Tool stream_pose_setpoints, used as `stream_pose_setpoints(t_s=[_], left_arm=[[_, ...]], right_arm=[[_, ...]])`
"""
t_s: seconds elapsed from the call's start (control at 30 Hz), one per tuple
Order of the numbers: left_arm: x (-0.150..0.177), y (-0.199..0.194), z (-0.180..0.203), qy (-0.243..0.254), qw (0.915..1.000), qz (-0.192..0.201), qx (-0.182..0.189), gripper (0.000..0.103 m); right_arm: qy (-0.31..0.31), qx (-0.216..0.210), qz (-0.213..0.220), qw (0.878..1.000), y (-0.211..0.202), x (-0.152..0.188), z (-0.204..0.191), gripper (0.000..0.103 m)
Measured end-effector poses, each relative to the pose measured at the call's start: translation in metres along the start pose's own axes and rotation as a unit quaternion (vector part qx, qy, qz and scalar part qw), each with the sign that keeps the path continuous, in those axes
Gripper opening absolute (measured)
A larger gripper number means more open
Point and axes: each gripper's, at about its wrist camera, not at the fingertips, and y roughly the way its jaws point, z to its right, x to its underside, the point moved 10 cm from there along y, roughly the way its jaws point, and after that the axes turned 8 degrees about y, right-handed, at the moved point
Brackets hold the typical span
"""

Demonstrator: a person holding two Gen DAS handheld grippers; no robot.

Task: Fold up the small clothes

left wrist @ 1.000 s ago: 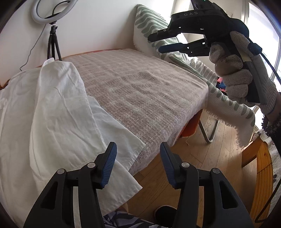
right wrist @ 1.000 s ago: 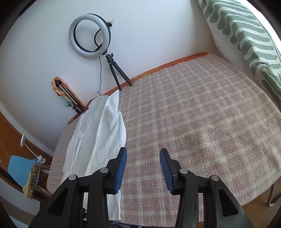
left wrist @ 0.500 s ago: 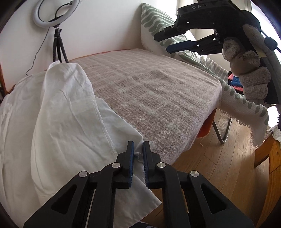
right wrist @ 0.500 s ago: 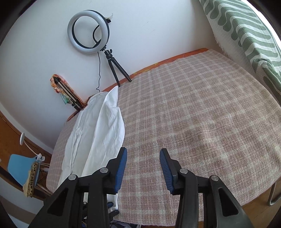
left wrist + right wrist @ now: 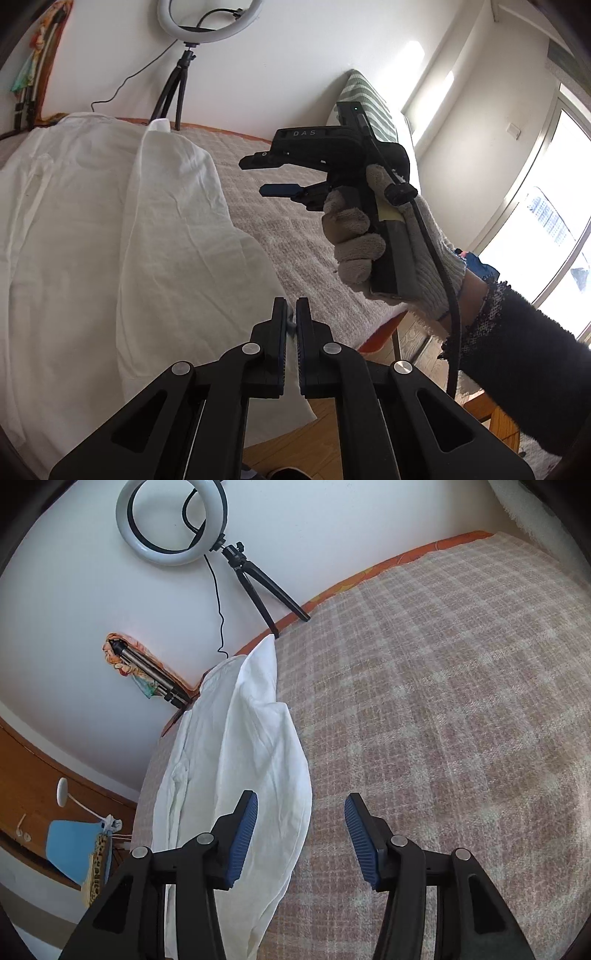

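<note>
A white garment (image 5: 110, 236) lies spread on the plaid blanket (image 5: 295, 229), partly folded over itself. My left gripper (image 5: 291, 314) is shut on the garment's near edge and holds it lifted off the table. The garment also shows in the right wrist view (image 5: 240, 760) as a long folded strip. My right gripper (image 5: 301, 823) is open and empty, hovering above the blanket (image 5: 443, 720) next to the garment's right edge. In the left wrist view the right gripper (image 5: 266, 177) is held by a gloved hand above the blanket.
A ring light on a tripod (image 5: 173, 520) stands at the wall behind the table. A green patterned cushion (image 5: 365, 99) leans at the far right. The table's front edge drops to a wooden floor (image 5: 410, 339). A blue chair (image 5: 74, 849) stands at the left.
My left gripper closed on the garment's edge and lifted it, pulling the fold up. The right gripper has come closer to the garment and stays open.
</note>
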Motion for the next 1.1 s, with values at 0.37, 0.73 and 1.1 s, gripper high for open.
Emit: stream_pose_setpoints(t_s=[0.37, 0.73, 1.1], left_arm=[[0.002, -0.021, -0.022, -0.047, 0.9987, 0.016, 0.007, 0.002], [0.017, -0.048, -0.040, -0.088, 0.9955, 0.033, 0.012, 0.002], [0.035, -0.076, -0.070, -0.125, 0.9913, 0.042, -0.001, 0.002]], right_arm=[[-0.013, -0.016, -0.039, 0.999, 0.071, -0.007, -0.041, 0.008], [-0.175, 0.140, -0.036, 0.974, 0.073, 0.001, -0.111, 0.002], [-0.263, 0.157, -0.060, 0.950, 0.113, 0.041, -0.184, 0.002]])
